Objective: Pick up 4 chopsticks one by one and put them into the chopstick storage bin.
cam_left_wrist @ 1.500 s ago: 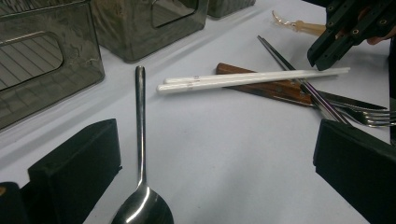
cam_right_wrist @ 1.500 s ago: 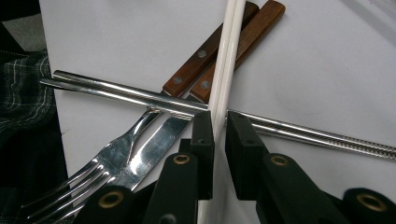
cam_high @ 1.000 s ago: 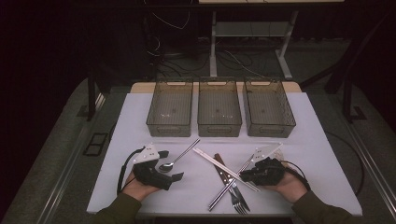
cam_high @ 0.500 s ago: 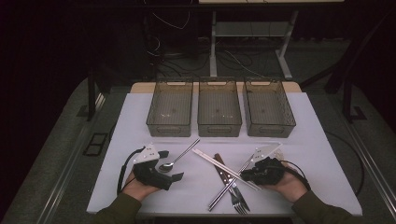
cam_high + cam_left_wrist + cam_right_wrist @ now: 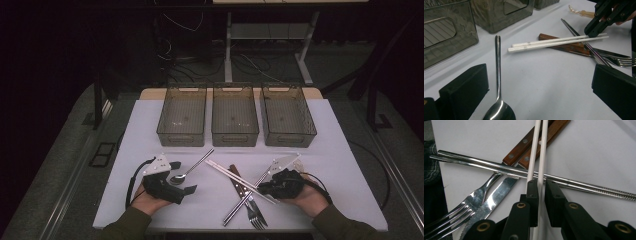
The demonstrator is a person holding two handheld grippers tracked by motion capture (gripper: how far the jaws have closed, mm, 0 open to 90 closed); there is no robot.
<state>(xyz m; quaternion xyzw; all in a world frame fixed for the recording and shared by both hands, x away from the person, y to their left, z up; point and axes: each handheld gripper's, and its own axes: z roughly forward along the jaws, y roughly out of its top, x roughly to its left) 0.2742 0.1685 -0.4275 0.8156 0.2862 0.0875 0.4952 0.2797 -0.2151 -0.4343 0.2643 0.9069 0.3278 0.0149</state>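
Left gripper (image 5: 183, 178): black body, blocky matte pads, grey three-cornered plate on top, black cable looping behind. Right gripper (image 5: 541, 188): black linkage arms with brass-coloured pivot pins, small dark screws near the pads, grey plate above. Sleeves (image 5: 127, 226): dark olive.

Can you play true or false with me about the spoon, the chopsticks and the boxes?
1. The right claw pinches the white chopsticks. True.
2. The spoon is inside a box. False: it lies on the table, between the open left claw's jaws.
3. Three boxes stand in a row. True.
4. The fork is held up in the air. False: it lies on the table.
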